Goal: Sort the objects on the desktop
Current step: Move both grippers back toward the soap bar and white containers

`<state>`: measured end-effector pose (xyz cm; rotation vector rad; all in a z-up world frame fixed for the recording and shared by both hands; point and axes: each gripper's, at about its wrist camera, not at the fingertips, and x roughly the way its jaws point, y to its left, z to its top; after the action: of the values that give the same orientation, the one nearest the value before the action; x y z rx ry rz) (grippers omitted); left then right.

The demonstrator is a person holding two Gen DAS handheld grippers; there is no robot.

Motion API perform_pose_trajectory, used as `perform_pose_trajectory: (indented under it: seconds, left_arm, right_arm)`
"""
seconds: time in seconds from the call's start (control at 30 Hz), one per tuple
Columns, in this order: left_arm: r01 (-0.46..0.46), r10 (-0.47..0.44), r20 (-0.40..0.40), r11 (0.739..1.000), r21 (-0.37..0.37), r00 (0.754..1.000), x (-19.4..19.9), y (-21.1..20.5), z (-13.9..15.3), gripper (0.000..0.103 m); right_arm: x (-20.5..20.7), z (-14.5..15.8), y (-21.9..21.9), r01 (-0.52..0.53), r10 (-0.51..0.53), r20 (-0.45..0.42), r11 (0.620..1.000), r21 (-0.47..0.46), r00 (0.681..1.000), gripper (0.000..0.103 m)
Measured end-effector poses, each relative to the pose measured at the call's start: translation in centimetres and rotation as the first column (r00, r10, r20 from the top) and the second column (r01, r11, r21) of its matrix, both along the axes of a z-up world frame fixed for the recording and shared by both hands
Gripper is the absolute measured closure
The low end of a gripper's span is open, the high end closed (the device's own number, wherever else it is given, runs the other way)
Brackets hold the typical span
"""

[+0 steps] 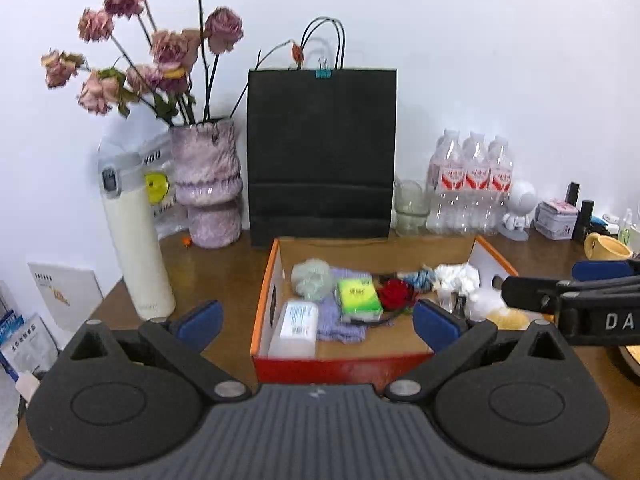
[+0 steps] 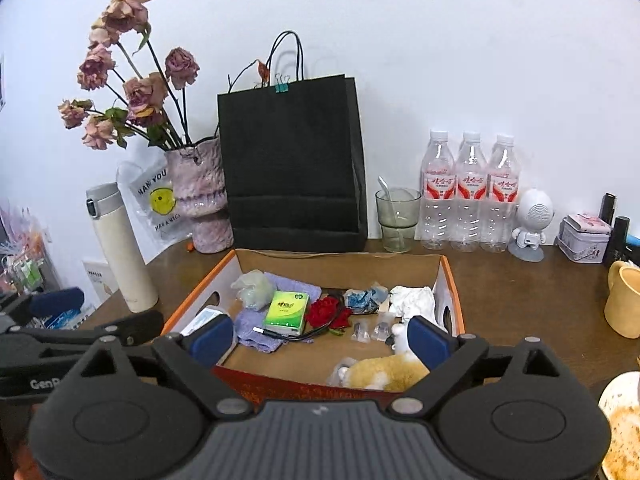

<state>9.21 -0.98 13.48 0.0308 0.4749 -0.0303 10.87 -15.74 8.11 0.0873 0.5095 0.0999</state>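
Nearest the right camera, the right gripper (image 2: 320,338) is seen with its blue pads spread wide and nothing between them; it is poised just above the near wall of the orange cardboard box (image 2: 452,280). Directly below and ahead of its right pad lies a tan plush toy (image 2: 384,372), close to the pad, though contact cannot be told. Further ahead of the jaws a green tissue pack (image 2: 286,309), a red rose (image 2: 330,312) and a black cable (image 2: 296,335) are gathered in the box.

The left gripper (image 1: 318,320) is likewise held wide open and empty, over the box's near left corner, with a white bottle (image 1: 298,322) just ahead.

Trouble is judged likeliest from crowding: the two grippers sit close side by side, so a collision could follow a careless swing. A low pass could catch the box wall and drag it. The cable, lying against the tissue pack and rose, could be snagged and pull neighbours along. To the right, a yellow mug (image 2: 624,300) could be knocked.
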Motion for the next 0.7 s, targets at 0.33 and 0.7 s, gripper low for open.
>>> perform_pose_trajectory:
  seconds: [0.33,0.7]
  left_arm:
    - [0.056,-0.056,-0.042,0.998,-0.008,0.998,-9.1,0.5,-6.9,0.000]
    - [0.139,-0.144,-0.144,0.989,-0.039,0.979,-16.4,1.2,-10.7,0.000]
  right_arm:
    - [-7.4,-7.1,1.1,-0.008,0.008,-0.101,1.000,0.006,0.995,0.006]
    - [-18.0,-11.4,2.2,-0.084,0.073,-0.149,0.994,-0.070,0.986,0.006]
